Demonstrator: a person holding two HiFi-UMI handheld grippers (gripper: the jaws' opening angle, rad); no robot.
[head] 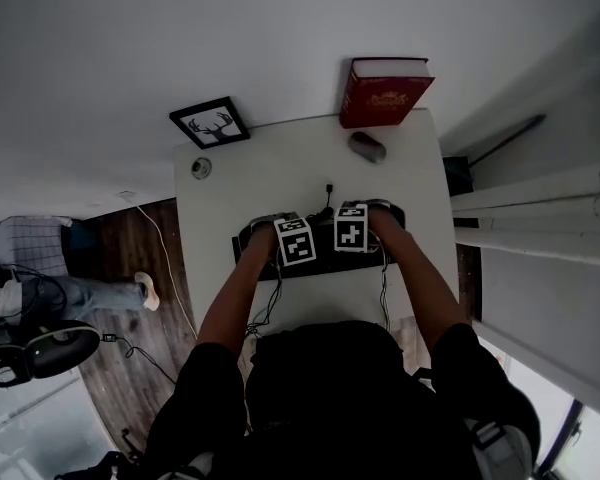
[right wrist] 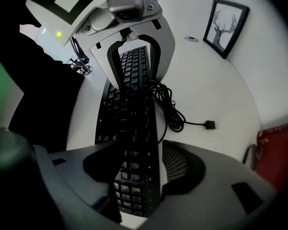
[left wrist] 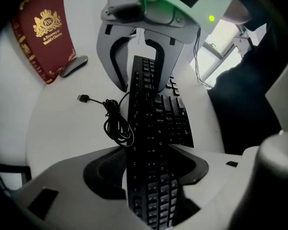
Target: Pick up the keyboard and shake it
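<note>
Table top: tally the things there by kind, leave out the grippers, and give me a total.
Book: 1
Grey mouse: 1
Keyboard with its cable: 1
Framed picture: 1
Small round object: 1
Total: 5

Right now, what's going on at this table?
A person holds a gripper in each hand, both pointing down over a black keyboard at the white table. The keyboard runs between the jaws of the left gripper and the right gripper. The right one's pads stand off it, so it is open; whether the left one presses is unclear. The keyboard's cable lies coiled beside it.
</note>
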